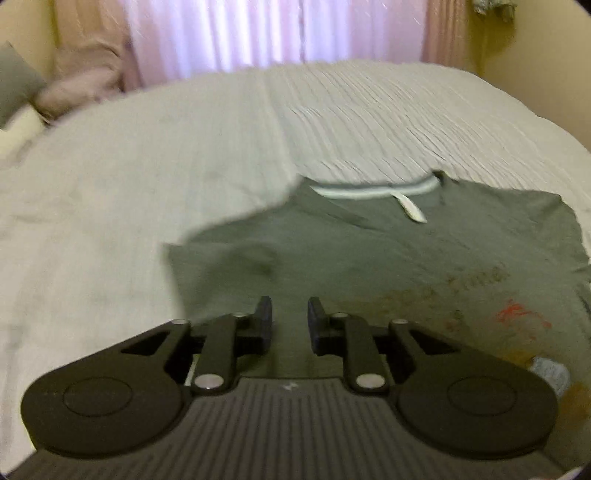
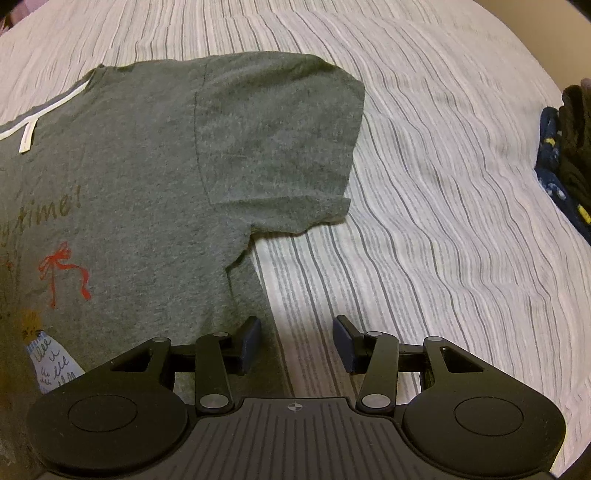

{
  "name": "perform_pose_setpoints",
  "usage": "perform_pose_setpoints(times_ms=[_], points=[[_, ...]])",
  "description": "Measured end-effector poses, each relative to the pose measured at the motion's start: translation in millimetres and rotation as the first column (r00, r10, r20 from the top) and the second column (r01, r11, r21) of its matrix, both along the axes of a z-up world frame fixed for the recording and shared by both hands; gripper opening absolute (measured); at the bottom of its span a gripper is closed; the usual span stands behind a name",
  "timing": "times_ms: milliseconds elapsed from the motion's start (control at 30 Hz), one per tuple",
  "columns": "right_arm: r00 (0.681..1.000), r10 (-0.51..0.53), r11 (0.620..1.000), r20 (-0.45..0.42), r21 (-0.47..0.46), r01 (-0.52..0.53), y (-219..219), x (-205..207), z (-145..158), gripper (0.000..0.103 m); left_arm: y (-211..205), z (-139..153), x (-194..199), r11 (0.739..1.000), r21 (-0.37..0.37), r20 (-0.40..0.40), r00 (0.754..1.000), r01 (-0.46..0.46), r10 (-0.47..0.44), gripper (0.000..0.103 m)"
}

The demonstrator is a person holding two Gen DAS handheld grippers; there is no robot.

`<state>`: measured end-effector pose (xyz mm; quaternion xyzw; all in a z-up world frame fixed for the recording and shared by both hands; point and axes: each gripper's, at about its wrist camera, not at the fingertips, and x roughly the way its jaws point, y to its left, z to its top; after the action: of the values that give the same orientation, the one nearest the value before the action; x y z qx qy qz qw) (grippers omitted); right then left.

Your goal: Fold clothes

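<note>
Both grippers are empty right now. Left gripper [image 1: 290, 317] has its jaws a little way apart with nothing between them, hanging over the left side of the t-shirt [image 1: 369, 251]. That view is blurry, so don't ask me for fine detail. Right gripper [image 2: 297, 339] is open wider, also holding nothing, pointing steeply down at the bed [image 2: 443, 184].

The grey t-shirt is spread flat on the striped bedspread, print side up (some lettering, a red bow [image 2: 64, 271], a bottle-looking graphic). Collar [image 1: 373, 190] points away from the person, so the shirt's long axis runs from the grippers toward the curtains [image 1: 277, 33] at the far side of the bed.

What matters for the next move, as I read it: on the shirt's left side the sleeve looks already tucked in over the body, though the blur makes me unsure. On the shirt's right side the short sleeve [image 2: 280, 144] is lying flat and sticking out past the side seam. The right gripper sits straddling that side edge, one finger over the fabric, the other over bare bedspread, with the sleeve just ahead of it, toward the collar. So the right hand is clearly the nearer one for that sleeve, and my guess is it goes in there and folds the right side inward across the shirt.

Off to the right of the shirt, well apart from it, sits a dark pile of clothes [image 2: 565, 158].
</note>
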<state>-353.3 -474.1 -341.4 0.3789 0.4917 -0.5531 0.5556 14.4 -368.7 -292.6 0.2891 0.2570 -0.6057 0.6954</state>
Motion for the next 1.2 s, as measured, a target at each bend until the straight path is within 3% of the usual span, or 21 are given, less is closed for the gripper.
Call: perform_pose_setpoints(times_ms=[67, 233, 300, 333, 467, 567, 667, 800, 900, 1000, 1100, 1167, 1200], points=[[1.0, 0.0, 1.0, 0.001, -0.003, 0.0, 0.8, 0.0, 0.2, 0.046, 9.1, 2.6, 10.0, 1.0, -0.011, 0.029, 0.999, -0.026, 0.027, 0.031], [1.0, 0.005, 1.0, -0.001, -0.011, -0.005, 3.0, 0.6, 0.6, 0.046, 8.4, -21.7, 26.6, 1.0, 0.014, 0.052, 0.999, -0.006, 0.006, 0.029], [1.0, 0.015, 1.0, -0.008, -0.012, -0.015, 3.7, 2.4, -0.5, 0.046, 5.0, -29.8, 24.4, 0.998, 0.009, 0.036, 0.997, 0.068, -0.068, 0.015], [1.0, 0.021, 1.0, -0.011, -0.012, -0.021, 3.9, 3.2, -0.8, 0.046, 4.5, -34.2, 20.2, 0.993, 0.03, 0.053, 0.992, 0.116, -0.118, 0.003], [1.0, 0.024, 1.0, -0.018, -0.015, -0.024, 5.5, 4.9, -1.9, 0.046, 16.3, -61.0, -2.4, 0.938, 0.185, 0.15, 0.935, 0.292, -0.321, 0.003], [0.999, 0.025, 1.0, -0.026, -0.018, -0.026, 5.3, 6.5, -4.1, 0.046, 21.7, -79.4, -9.9, 0.928, 0.211, 0.177, 0.922, 0.308, -0.346, 0.003], [0.999, 0.032, 0.999, -0.034, -0.021, -0.033, 5.9, 7.4, -5.2, 0.046, 12.6, -79.0, -9.1, 0.938, 0.215, 0.132, 0.943, 0.273, -0.305, 0.008], [0.999, 0.045, 0.999, -0.025, -0.019, -0.046, 7.1, 4.6, -3.3, 0.046, 16.0, -49.5, -1.6, 0.945, 0.195, 0.016, 0.963, 0.262, -0.27, 0.02], [0.999, 0.034, 0.999, 0.0, -0.028, -0.034, 8.5, -0.9, -1.4, 0.046, 25.8, -17.3, 5.7, 0.965, 0.11, -0.077, 0.97, 0.239, -0.232, 0.019], [1.0, 0.008, 0.999, 0.028, -0.05, -0.007, 10.0, -6.4, 0.8, 0.046, 18.6, -13.8, 16.7, 0.993, 0.024, -0.104, 0.989, 0.112, -0.109, 0.019], [0.997, -0.028, 0.996, 0.07, -0.085, 0.034, 12.9, -14.1, 4.8, 0.046, -3.7, -47.3, 26.2, 0.995, 0.099, -0.126, 0.992, -0.013, 0.026, 0.017], [0.99, -0.065, 0.99, 0.122, -0.113, 0.079, 14.4, -24.4, 9.8, 0.046, -14.3, -68.8, 22.7, 0.981, 0.191, -0.108, 0.992, -0.043, 0.064, 0.016], [0.985, -0.086, 0.987, 0.152, -0.125, 0.106, 14.5, -30.9, 12.8, 0.046, -13.6, -65.9, 17.7, 0.982, 0.185, -0.095, 0.993, -0.046, 0.064, 0.016]])
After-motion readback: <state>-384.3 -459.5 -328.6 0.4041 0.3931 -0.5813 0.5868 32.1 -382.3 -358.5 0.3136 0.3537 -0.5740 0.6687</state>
